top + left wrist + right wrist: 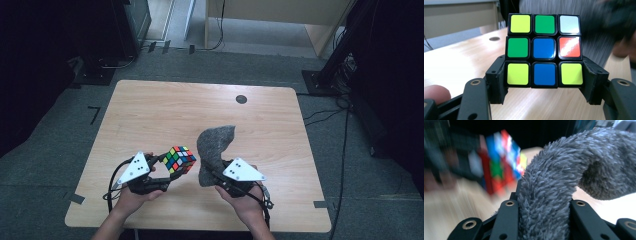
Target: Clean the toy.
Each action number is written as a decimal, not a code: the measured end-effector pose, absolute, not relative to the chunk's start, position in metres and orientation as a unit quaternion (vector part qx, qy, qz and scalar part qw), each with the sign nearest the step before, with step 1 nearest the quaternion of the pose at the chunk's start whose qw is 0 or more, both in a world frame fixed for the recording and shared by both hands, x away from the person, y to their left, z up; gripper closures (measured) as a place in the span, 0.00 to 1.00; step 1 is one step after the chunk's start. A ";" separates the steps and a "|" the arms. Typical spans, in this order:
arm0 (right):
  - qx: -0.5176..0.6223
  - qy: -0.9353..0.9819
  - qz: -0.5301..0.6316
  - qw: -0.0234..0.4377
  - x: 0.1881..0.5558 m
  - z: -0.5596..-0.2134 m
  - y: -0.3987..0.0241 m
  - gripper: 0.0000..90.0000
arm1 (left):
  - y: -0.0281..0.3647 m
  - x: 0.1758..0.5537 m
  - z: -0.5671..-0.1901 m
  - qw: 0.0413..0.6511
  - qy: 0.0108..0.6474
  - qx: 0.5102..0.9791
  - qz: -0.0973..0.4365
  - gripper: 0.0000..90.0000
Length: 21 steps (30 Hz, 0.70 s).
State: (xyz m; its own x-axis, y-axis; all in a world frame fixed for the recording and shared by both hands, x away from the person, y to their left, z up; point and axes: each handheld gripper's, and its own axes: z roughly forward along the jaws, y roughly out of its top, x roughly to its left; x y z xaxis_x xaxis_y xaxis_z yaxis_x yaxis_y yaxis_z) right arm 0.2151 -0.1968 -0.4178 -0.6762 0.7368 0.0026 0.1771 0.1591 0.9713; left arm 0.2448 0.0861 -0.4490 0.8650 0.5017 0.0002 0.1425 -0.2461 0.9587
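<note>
A colour puzzle cube [178, 159] is held above the wooden table [150, 112] by my left gripper [167, 172], which is shut on its lower layer. In the left gripper view the cube [544, 50] shows yellow, green, blue, white and red squares, and the black jaws clamp its bottom row from both sides [544, 82]. My right gripper [216, 176] is shut on a grey fluffy cloth [214, 150] that stands up and curls over beside the cube. In the right gripper view the cloth [559, 185] rises between the jaws [544, 205], with the cube [501, 160] blurred behind.
A small dark round hole [241, 99] sits near the table's far edge. Black stands and cables [330, 70] lie on the grey floor around the table. A hand holds each gripper at the table's near edge.
</note>
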 end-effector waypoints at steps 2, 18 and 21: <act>0.332 0.691 0.599 0.230 0.209 -0.408 -0.198 0.80 | 0.075 0.238 -0.451 0.569 0.178 0.786 0.165 0.38; 0.422 0.643 0.628 0.120 0.217 -0.415 -0.207 0.80 | 0.075 0.227 -0.441 0.604 0.146 0.765 0.169 0.38; 0.376 0.657 0.642 0.119 0.209 -0.407 -0.195 0.79 | 0.074 0.227 -0.440 0.607 0.147 0.764 0.161 0.38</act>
